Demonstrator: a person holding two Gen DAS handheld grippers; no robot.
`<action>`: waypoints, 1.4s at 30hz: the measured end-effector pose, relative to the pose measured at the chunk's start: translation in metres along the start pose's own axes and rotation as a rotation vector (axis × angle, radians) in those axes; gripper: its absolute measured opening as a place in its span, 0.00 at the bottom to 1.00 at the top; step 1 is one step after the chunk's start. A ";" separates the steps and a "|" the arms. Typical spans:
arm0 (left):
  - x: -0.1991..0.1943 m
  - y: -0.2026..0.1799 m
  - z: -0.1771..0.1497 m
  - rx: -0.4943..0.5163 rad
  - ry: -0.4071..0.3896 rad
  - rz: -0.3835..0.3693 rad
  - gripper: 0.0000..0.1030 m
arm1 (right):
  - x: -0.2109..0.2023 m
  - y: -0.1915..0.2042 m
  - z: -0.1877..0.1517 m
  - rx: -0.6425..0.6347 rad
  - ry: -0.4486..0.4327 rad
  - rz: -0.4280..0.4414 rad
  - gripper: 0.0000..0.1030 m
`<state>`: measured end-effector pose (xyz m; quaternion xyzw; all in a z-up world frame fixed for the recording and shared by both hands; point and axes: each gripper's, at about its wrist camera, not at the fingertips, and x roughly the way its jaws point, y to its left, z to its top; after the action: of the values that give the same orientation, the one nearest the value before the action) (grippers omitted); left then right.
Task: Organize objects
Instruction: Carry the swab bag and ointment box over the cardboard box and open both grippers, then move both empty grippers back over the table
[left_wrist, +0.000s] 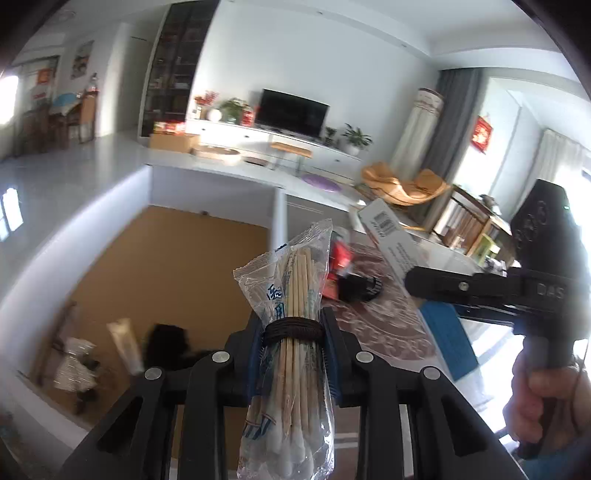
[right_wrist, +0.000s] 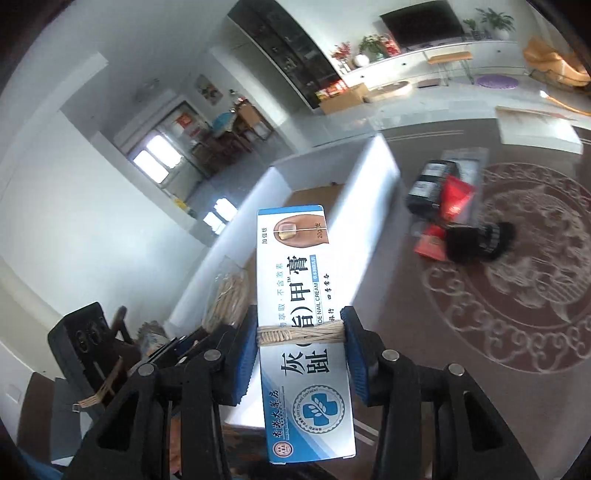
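Wooden cotton swabs (left_wrist: 291, 332) in left gripper (left_wrist: 292, 332) (boxed cream (right_wrist: 301, 325) in right gripper (right_wrist: 302, 334))

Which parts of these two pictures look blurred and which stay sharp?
Left wrist view: the swab packet in the left tool is sharp, the table items behind smear. Right wrist view: the cream box in the right tool is crisp, the table streaks.

Cotton swab packet (left_wrist: 291, 314) between clamped jaws

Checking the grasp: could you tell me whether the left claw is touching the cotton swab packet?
Touching: the left wrist view shows the left claw pinching the cotton swab packet.
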<state>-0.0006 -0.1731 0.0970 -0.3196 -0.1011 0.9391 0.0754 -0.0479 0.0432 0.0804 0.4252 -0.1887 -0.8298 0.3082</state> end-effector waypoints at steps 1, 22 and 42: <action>-0.001 0.015 0.005 -0.002 -0.001 0.060 0.28 | 0.013 0.017 0.003 -0.015 0.009 0.026 0.42; 0.025 0.003 -0.022 0.096 0.083 0.249 0.84 | 0.022 0.011 -0.068 -0.321 -0.171 -0.334 1.00; 0.223 -0.165 -0.078 0.261 0.319 0.084 1.00 | -0.044 -0.196 -0.105 -0.007 -0.015 -0.789 1.00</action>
<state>-0.1148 0.0439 -0.0543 -0.4556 0.0478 0.8841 0.0921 -0.0102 0.2123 -0.0659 0.4582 -0.0104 -0.8882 -0.0343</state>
